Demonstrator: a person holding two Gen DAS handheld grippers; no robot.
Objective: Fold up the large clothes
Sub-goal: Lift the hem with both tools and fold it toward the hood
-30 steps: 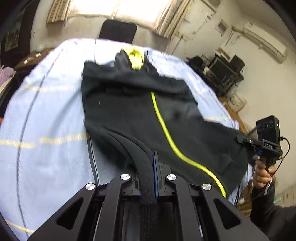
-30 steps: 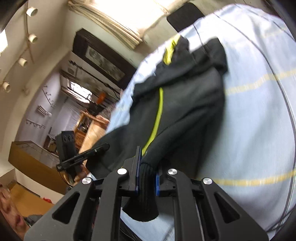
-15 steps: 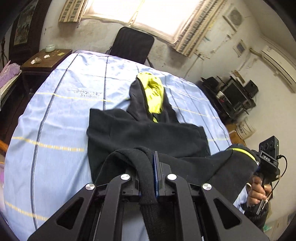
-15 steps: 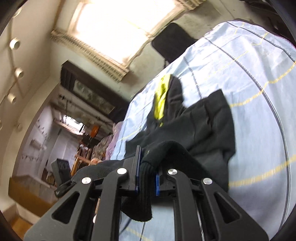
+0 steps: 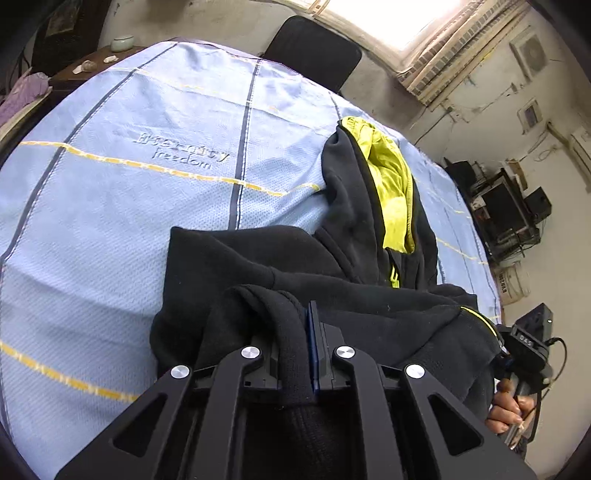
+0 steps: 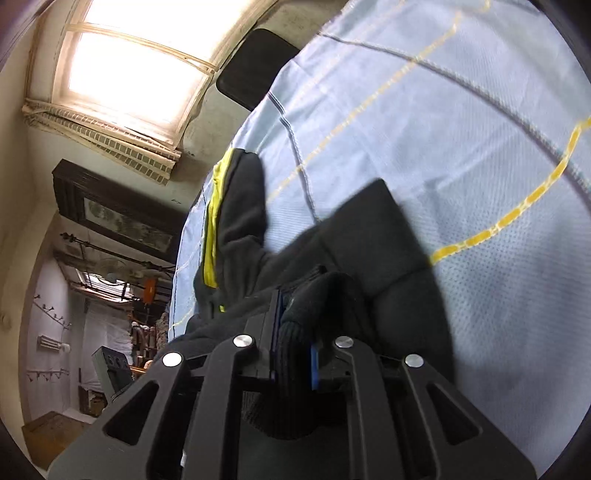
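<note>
Daylight from a window (image 5: 417,14) on the far wall falls on a surface covered by a pale blue cloth (image 5: 122,206) with yellow and dark stripes; a dark chair (image 5: 314,51) stands at its far edge. A black hoodie (image 5: 258,266) lies bunched on the near half of the cloth, its yellow-lined hood (image 5: 391,188) reaching toward the far side. Left tool (image 5: 309,343): jaws pressed together, pinching a ribbed black hem of the hoodie. Right tool (image 6: 293,332): jaws likewise pinching a ribbed black edge of the same garment, which hangs down between them. In the left wrist view, a hand (image 5: 508,410) at the right edge grips the handle of the right tool, the hoodie draped up to it. Shelves with equipment (image 5: 506,210) stand at far right.
</note>
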